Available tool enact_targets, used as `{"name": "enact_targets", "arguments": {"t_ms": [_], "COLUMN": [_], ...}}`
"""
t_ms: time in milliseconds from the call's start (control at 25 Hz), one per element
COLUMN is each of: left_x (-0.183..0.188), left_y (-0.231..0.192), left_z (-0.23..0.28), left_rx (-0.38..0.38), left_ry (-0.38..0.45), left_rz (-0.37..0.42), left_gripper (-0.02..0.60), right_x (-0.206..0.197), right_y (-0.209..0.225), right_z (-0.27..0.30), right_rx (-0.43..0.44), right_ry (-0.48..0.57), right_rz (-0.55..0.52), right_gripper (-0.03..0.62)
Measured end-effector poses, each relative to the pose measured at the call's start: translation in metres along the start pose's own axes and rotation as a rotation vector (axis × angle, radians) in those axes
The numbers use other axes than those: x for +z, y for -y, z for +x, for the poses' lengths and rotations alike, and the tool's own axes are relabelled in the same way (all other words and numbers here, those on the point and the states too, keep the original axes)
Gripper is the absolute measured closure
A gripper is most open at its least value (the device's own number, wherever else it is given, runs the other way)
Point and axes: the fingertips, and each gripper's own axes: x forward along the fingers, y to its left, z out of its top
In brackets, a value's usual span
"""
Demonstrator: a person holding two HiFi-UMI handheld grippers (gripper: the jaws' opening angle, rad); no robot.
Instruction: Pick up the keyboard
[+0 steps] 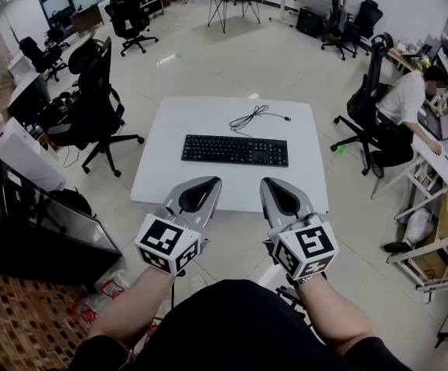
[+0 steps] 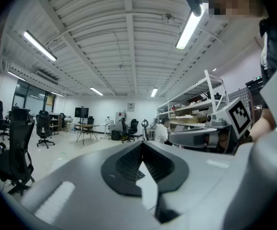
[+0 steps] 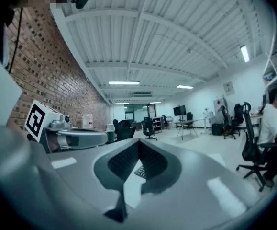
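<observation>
A black keyboard [image 1: 235, 150] lies flat on the small white table [image 1: 162, 182], its black cable [image 1: 256, 117] curled behind it. Both grey grippers hover side by side over the table's near edge, short of the keyboard and apart from it. My left gripper [image 1: 207, 182] is shut with nothing in it, and my right gripper [image 1: 270, 184] is shut and empty too. In the left gripper view my left gripper [image 2: 141, 144] has its jaws meeting at the tip, with a sliver of keyboard [image 2: 134, 175] below. The right gripper view shows my right gripper [image 3: 138, 144] the same way over the keyboard [image 3: 139, 172].
Black office chairs [image 1: 92, 99] stand left of the table and another [image 1: 367, 103] to its right, where a person in white [image 1: 409, 99] sits at a desk. A dark cabinet [image 1: 34, 222] is at the left. Shelving [image 1: 440, 230] lines the right wall.
</observation>
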Motion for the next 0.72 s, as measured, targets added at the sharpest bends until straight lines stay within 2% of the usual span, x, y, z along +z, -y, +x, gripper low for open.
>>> {"name": "enact_targets", "arguments": {"t_ms": [160,440,600,720], "left_x": [0.000,-0.011,-0.022,-0.035], "left_y": [0.006,0.017,0.005,-0.014], "left_z": [0.006,0.017,0.020,0.023], "left_rx": [0.009,0.036,0.072,0.096], "left_ry": [-0.006,-0.032,-0.056,-0.077], "left_rz": [-0.023,-0.109,-0.167,-0.246], "left_gripper": [0.577,0.575,0.539,0.502], "right_x": [0.002,0.002,-0.003,-0.009], "right_y": [0.005,0.017,0.020,0.023], "right_z": [-0.005,-0.019,-0.018,-0.014], "right_rx": [0.013,0.051,0.069,0.072], "right_ry": [-0.001,-0.003,-0.014,-0.025], "right_rz": [0.000,-0.006,-0.004,0.004], "right_gripper": [0.592,0.592,0.592,0.592]}}
